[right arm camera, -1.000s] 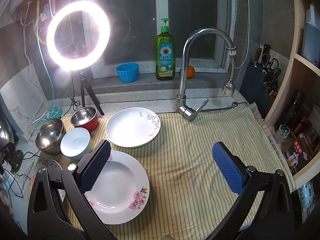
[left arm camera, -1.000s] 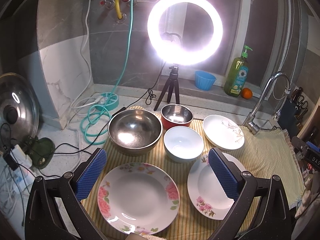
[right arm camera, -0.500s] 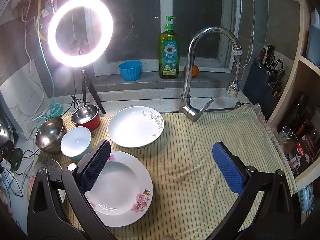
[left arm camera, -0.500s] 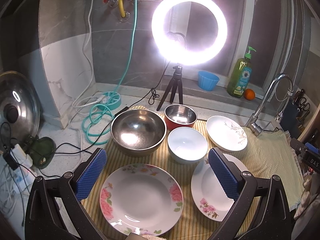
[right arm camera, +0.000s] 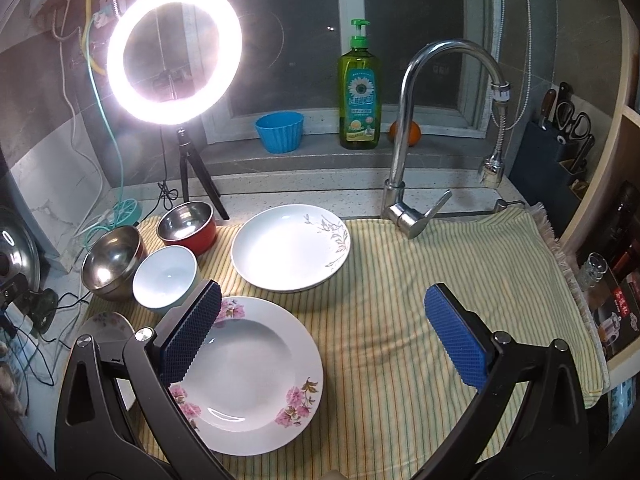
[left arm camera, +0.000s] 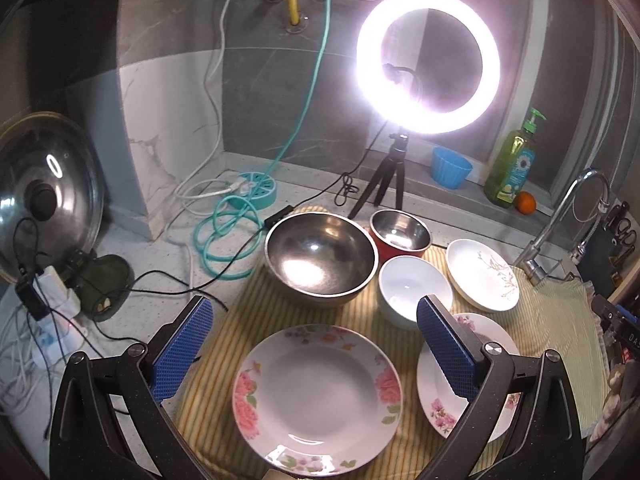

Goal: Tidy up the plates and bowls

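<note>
Jaws wide apart, empty: left gripper [left arm camera: 316, 344] | right gripper [right arm camera: 326, 334]

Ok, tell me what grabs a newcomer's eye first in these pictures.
The glaring ring light on its small tripod dominates, standing at the back of the counter. Below it, a striped cloth holds three plates and three bowls, the large steel bowl shining most. Both open grippers, left gripper and right gripper, frame the floral plates nearest the cameras.

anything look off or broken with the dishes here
Nothing stands out. The three plates lie flat and the steel bowl, red bowl and white bowl sit upright on the striped towel, with no chips or spills visible. Both grippers are open and empty.
</note>
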### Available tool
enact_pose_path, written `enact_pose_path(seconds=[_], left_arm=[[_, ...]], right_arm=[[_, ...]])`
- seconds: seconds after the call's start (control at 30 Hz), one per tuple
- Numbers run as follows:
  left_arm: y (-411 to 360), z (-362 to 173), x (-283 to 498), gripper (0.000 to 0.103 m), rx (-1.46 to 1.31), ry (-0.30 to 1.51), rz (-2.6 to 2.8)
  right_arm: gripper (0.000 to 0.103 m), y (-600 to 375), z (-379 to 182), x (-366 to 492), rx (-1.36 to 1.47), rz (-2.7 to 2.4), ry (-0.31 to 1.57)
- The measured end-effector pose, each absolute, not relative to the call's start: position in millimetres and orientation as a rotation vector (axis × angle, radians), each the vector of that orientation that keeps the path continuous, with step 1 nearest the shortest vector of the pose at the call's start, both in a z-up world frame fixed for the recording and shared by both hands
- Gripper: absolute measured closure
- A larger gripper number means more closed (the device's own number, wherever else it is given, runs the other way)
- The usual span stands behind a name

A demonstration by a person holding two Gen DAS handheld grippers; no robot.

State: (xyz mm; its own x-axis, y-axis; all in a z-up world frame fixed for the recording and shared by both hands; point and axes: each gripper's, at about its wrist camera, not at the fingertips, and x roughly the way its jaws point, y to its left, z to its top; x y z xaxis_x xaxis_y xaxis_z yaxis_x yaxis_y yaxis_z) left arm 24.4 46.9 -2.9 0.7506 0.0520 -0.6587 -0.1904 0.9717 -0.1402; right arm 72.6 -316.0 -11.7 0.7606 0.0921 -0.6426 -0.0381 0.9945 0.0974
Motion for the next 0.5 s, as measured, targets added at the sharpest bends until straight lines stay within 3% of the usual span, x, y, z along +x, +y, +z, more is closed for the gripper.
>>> enact_pose_path(seconds=[0.2,0.27,0.4,0.5], left_arm=[[60,-10,20,0.004,-0.225,0.728,0.163],[63,-14,19,0.011,-0.232,0.745,0.167],[66,-22,17,0.015,-0.254,0.77,0.161],[67,-31,18,0.027,-0.29,0.803,0.135]], right_arm=[[0.0,-311,-22,81,0.08,0.113,0.739],[0.0,-312,-27,84,0.089,0.126,0.758],[0.005,-314,-39,90,0.115,0.145,0.805],[0.012,-315,-50,93,0.126,0.158,0.844]])
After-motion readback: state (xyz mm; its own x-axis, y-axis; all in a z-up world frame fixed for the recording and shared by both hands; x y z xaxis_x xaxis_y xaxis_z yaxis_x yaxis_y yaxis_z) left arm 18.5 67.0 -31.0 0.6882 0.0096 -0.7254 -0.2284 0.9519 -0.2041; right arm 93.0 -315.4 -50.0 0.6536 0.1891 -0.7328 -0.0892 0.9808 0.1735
